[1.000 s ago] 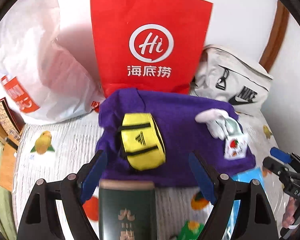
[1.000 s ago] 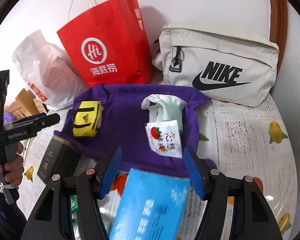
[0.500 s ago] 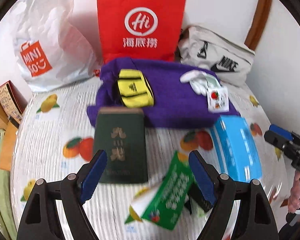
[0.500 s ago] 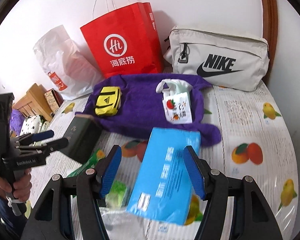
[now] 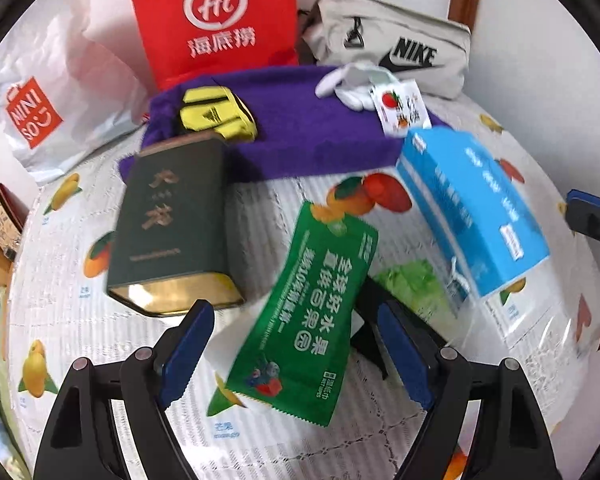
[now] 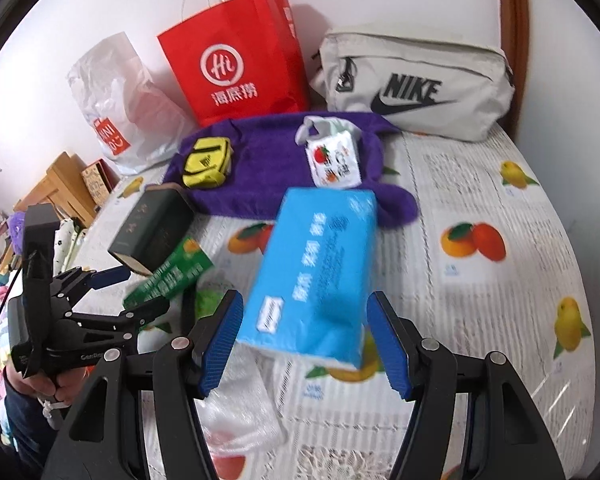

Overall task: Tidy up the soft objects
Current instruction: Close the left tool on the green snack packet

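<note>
- Left wrist view: the left gripper (image 5: 296, 358) hangs with jaws wide apart and empty; the green wet-wipe packet (image 5: 306, 320) lies on the fruit-print tablecloth (image 5: 80, 320) between its blue pads, untouched.
- A dark green tin (image 5: 168, 224) lies just left of the packet.
- Right wrist view: the right gripper (image 6: 306, 344) stands open too, holding nothing, the blue tissue pack (image 6: 312, 272) lying between its fingers without contact.
- Behind, a purple towel (image 6: 268, 160) carries a yellow pouch (image 6: 206, 162).

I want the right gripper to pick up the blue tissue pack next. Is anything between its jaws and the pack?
Nothing visible blocks it. The right gripper is open, with the blue tissue pack lying just ahead of its jaws, nothing lying on it.
</note>
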`<action>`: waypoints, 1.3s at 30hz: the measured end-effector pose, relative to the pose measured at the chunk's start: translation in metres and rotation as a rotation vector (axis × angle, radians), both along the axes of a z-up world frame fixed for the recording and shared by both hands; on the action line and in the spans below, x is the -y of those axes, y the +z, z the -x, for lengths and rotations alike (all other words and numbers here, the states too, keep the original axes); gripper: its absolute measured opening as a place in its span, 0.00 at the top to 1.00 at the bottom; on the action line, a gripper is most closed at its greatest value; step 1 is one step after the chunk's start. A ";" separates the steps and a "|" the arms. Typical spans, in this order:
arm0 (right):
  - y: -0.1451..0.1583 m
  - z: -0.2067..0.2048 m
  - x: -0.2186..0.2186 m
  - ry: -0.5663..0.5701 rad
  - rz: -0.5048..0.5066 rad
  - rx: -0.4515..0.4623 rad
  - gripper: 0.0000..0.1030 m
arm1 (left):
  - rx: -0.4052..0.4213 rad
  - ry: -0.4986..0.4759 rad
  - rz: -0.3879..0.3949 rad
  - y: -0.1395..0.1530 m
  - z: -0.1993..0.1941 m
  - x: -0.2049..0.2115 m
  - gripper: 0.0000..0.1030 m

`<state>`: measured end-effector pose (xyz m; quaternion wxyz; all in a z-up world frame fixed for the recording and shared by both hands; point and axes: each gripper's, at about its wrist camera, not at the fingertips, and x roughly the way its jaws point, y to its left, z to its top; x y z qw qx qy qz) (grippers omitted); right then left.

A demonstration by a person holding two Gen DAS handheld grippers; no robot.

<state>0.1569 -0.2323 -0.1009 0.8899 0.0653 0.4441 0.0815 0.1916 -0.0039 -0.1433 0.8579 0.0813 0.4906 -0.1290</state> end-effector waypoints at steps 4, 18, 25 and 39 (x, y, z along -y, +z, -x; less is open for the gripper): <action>-0.010 0.005 0.002 -0.001 0.000 -0.022 0.38 | -0.008 0.001 -0.024 -0.011 -0.004 0.002 0.20; -0.024 0.008 -0.009 0.044 -0.027 -0.044 0.38 | -0.003 -0.055 -0.076 -0.005 0.002 0.011 0.28; -0.028 0.009 -0.002 0.034 -0.043 -0.055 0.38 | 0.002 -0.069 -0.105 -0.002 -0.003 0.020 0.26; -0.036 0.005 0.002 0.028 -0.061 -0.075 0.38 | -0.044 -0.063 -0.063 0.002 0.002 0.009 0.27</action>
